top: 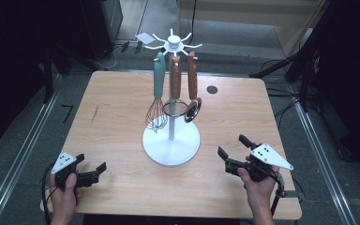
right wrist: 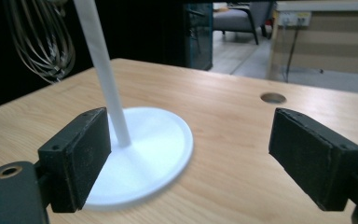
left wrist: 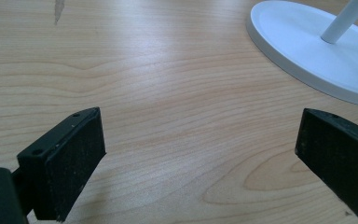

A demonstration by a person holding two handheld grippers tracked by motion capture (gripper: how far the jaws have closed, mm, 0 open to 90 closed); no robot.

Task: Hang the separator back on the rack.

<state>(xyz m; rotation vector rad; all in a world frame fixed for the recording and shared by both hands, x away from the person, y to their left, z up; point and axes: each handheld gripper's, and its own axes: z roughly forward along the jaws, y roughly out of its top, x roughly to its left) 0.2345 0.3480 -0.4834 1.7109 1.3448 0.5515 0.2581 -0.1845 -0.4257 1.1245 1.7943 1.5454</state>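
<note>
A white utensil stand (top: 171, 140) sits mid-worktop with a whisk (top: 157, 93), a strainer (top: 175, 105) and a ladle (top: 192, 105) hanging from it. The pale wooden worktop (top: 122, 187) has a round cable hole (top: 212, 89) and stands on grey floor (top: 23, 140) in a dim room. Left gripper (top: 93, 171) and right gripper (top: 232, 150) rest near the front edge, jaws apart, empty.

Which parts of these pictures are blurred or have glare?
High view: soft overall, table evenly lit. Left gripper view: pale glare on the wood beside the white base. Right gripper view: whisk and background blurred, base overexposed.
</note>
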